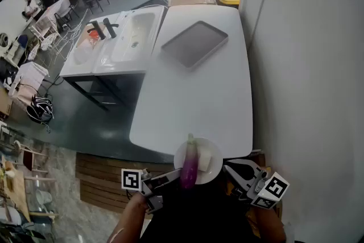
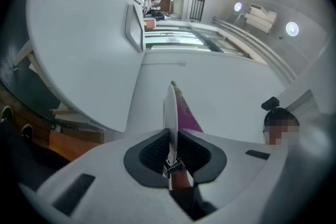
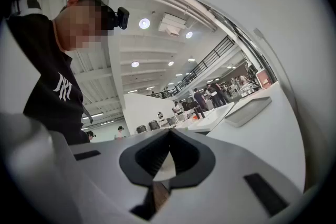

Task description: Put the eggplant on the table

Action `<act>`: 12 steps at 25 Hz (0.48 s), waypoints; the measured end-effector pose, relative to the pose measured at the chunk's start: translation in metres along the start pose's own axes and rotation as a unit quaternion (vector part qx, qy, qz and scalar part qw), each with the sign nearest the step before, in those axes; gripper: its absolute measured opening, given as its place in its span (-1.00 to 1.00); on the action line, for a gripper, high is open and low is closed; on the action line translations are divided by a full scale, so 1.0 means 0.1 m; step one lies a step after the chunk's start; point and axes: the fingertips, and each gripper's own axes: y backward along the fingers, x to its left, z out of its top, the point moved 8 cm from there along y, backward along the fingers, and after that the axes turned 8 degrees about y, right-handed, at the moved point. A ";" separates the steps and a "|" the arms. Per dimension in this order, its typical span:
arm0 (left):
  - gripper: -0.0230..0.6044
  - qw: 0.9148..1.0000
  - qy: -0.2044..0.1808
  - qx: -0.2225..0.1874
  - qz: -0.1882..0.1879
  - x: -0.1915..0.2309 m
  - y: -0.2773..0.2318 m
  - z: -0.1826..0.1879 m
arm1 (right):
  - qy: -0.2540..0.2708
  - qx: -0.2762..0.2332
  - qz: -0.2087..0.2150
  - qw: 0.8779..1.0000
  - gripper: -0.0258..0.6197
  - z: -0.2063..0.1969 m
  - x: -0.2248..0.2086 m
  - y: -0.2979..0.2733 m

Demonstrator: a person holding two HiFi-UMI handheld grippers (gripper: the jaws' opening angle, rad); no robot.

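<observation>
A purple eggplant (image 1: 189,163) lies on a small white plate (image 1: 218,151) beside a pale block (image 1: 206,160), at the near edge of the white table (image 1: 193,94). My left gripper (image 1: 173,178) is shut on the plate's near-left rim. The left gripper view shows that rim (image 2: 170,113) edge-on between the pads of the left gripper (image 2: 171,144), with the eggplant (image 2: 185,113) just behind it. My right gripper (image 1: 228,166) sits close to the plate's right side, shut and holding nothing. Its own view shows the right gripper (image 3: 169,136) with the pads together.
A flat grey tray (image 1: 194,42) lies on the far half of the table. A white sink unit (image 1: 122,37) adjoins the table's left side and a white wall (image 1: 307,65) runs along its right. Wooden boards (image 1: 102,173) lie on the floor below left.
</observation>
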 end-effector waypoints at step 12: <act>-0.83 1.000 0.004 -0.021 0.012 0.26 0.03 0.02 | 0.016 0.023 -0.064 0.998 -0.90 -0.22 -0.15 -0.22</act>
